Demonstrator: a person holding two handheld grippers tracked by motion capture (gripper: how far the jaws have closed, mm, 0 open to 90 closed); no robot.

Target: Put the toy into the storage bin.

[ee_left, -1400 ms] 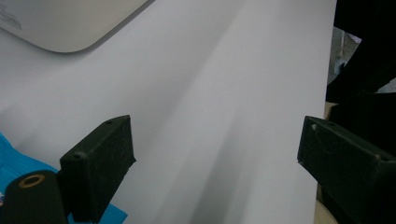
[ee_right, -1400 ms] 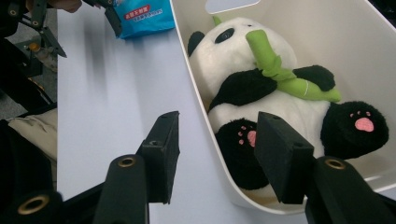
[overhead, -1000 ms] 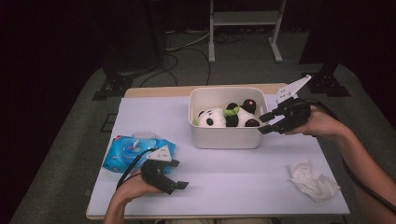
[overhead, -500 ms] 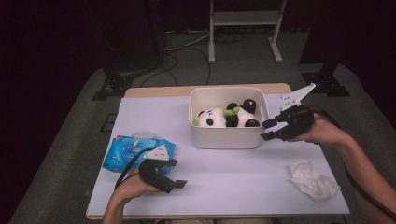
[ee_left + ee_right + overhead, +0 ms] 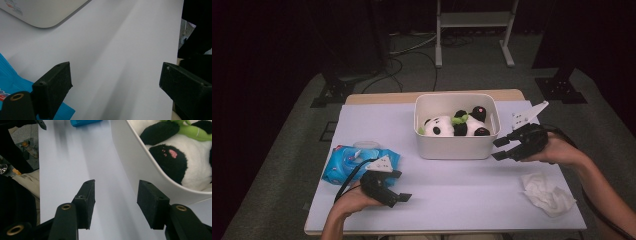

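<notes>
bare table between tongs, white bin (far side) blocking

Parts concealed or cropped

The black-and-white plush panda lies half hidden behind the white plastic bin's wall; the blue wet-wipe packet is cut by the left gripper view's edge.

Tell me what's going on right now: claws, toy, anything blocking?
Both claws open, empty. Right claw beside bin, left claw low by blue pack. Panda lying in bin, untouched. Nothing blocking; tissue off to the side.
</notes>
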